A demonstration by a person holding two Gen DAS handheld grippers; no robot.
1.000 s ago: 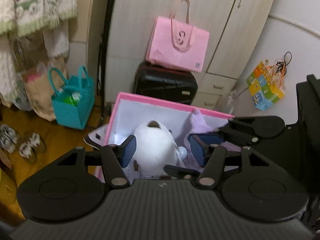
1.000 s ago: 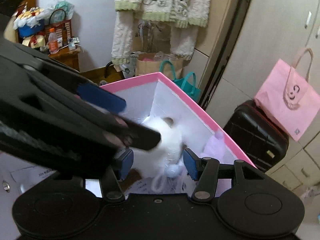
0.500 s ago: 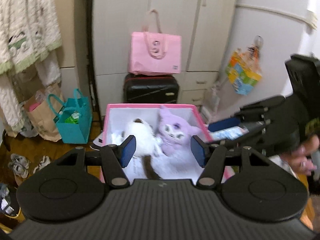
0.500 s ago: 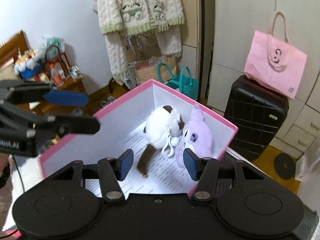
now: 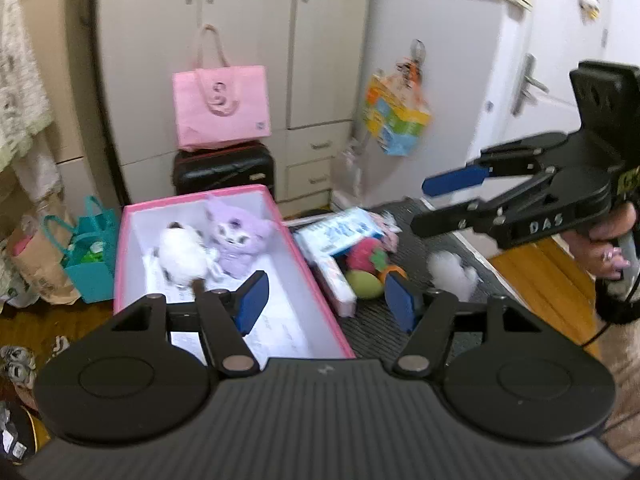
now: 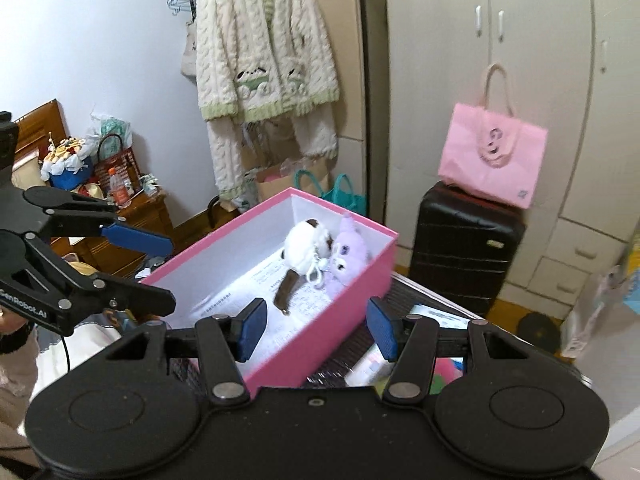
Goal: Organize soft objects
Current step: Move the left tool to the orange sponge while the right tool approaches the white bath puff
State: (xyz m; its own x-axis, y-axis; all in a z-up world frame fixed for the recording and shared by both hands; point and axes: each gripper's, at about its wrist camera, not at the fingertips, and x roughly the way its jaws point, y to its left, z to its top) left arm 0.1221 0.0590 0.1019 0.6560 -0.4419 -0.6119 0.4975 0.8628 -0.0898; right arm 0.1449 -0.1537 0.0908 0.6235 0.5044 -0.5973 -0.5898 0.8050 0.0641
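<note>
Dark ribbed mat (image 5: pixel 372 328), pink box (image 6: pixel 304 344), white wardrobe (image 6: pixel 500 100)

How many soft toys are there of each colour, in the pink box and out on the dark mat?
White plush toys: 2, one in the box, one on the mat
Purple plush toy: 1
Red-and-green plush toy: 1
Total: 4

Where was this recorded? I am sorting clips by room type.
Most likely a bedroom at home: a tall wardrobe, a knitted cardigan hanging on the wall, and a black suitcase beside a pink box of plush toys.
</note>
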